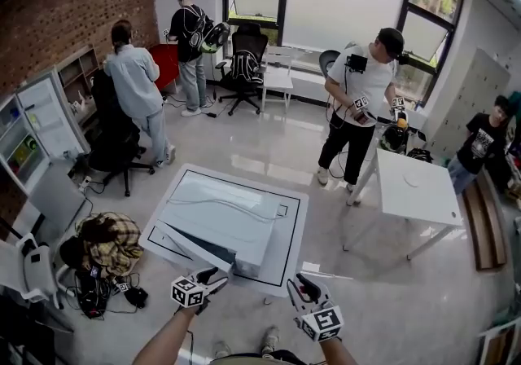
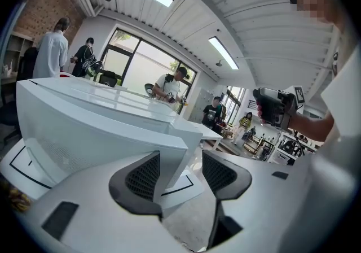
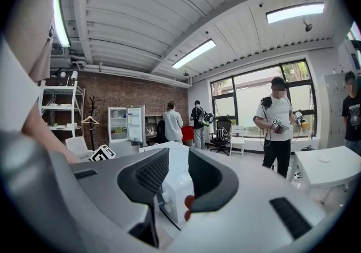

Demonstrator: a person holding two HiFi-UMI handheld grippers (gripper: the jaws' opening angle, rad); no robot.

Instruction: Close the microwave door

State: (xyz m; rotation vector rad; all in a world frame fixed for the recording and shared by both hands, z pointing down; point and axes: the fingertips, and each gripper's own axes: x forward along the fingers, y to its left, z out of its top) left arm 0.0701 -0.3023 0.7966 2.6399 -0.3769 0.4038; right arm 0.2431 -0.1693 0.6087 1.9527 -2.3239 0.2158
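The white microwave (image 1: 228, 217) sits on a low white table (image 1: 289, 253) marked with a black outline. Its door (image 1: 199, 245) hangs ajar, swung out toward me at the front left. My left gripper (image 1: 213, 276) is at the door's free end. In the left gripper view the left gripper (image 2: 180, 173) is open, with the door's edge (image 2: 172, 153) between its fingers, close to the left pad (image 2: 144, 175). My right gripper (image 1: 299, 283) hovers open off the table's front right. In the right gripper view the right gripper (image 3: 175, 175) frames the microwave's front (image 3: 169, 195) with nothing held.
Another white table (image 1: 415, 188) stands to the right, with a person (image 1: 362, 103) holding grippers beside it. Two people (image 1: 138, 86) stand at the back left near office chairs (image 1: 244, 66). An open fridge (image 1: 37, 131) and a pile of clothes (image 1: 106, 245) lie to the left.
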